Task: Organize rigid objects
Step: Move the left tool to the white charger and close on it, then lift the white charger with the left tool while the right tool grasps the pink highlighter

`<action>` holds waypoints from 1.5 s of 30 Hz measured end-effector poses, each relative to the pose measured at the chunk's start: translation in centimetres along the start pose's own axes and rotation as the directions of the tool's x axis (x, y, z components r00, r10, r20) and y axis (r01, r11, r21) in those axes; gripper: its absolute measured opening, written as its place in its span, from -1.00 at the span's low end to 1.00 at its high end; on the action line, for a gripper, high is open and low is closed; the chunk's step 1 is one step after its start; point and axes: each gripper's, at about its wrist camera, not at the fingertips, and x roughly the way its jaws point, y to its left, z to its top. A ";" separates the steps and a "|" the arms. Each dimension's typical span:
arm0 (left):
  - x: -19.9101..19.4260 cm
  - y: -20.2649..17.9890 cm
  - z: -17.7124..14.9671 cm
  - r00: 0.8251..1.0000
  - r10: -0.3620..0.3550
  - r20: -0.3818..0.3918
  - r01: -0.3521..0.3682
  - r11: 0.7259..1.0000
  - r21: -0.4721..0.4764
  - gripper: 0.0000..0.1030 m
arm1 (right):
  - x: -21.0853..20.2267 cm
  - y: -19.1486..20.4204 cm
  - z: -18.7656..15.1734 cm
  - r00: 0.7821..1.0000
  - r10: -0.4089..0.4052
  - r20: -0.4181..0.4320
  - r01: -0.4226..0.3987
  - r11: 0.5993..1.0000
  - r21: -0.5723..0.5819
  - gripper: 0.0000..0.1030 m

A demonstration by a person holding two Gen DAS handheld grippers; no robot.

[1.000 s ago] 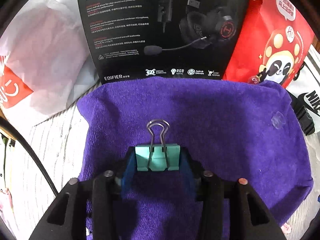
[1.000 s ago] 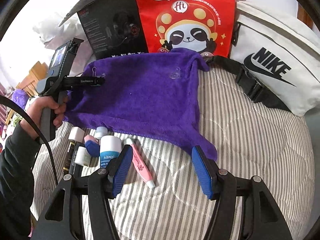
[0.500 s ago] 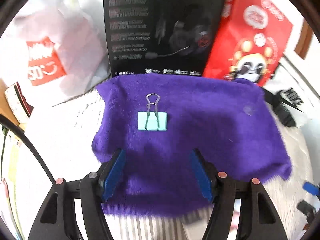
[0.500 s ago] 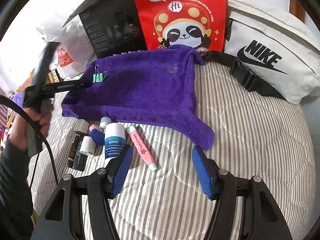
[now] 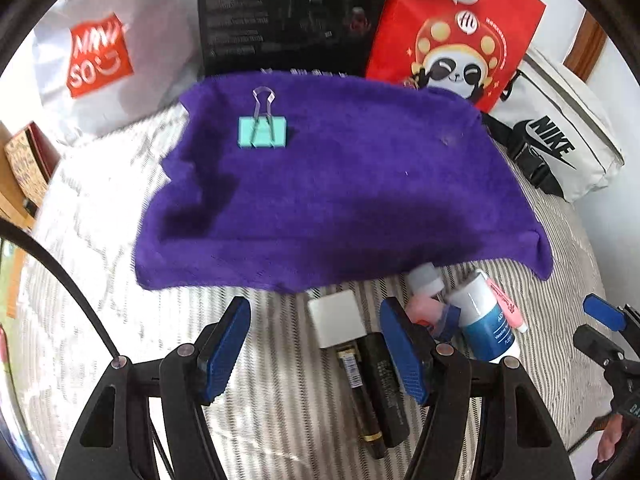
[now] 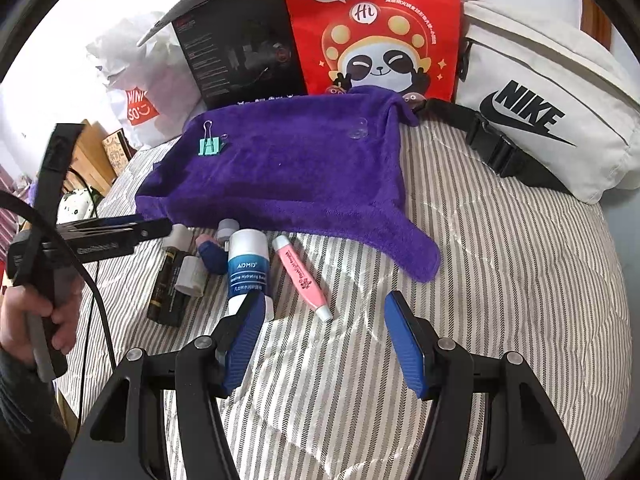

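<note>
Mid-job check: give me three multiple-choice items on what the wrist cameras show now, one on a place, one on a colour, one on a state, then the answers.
1. Where does the binder clip lie?
A. On the purple towel
B. On the striped bedding
C. Inside the Nike bag

2. What colour is the clip's body?
A. Black
B. Mint green
C. Red

3. How do the left tongs stand?
A. Shut on the clip
B. Shut on a tube
C. Open, holding nothing

Answers: 1 A, the clip sits near the towel's far left corner. 2 B, a mint body with wire handles. 3 C, the blue pads stand apart above the bedding, having just been opening, with nothing pressed between them.
</note>
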 end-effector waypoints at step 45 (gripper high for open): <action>-1.5 5.3 -1.9 0.999 0.041 0.003 -0.040 0.989 -0.143 -0.44 | 6.4 0.1 0.7 0.997 -0.016 -0.077 0.007 0.993 -0.119 0.14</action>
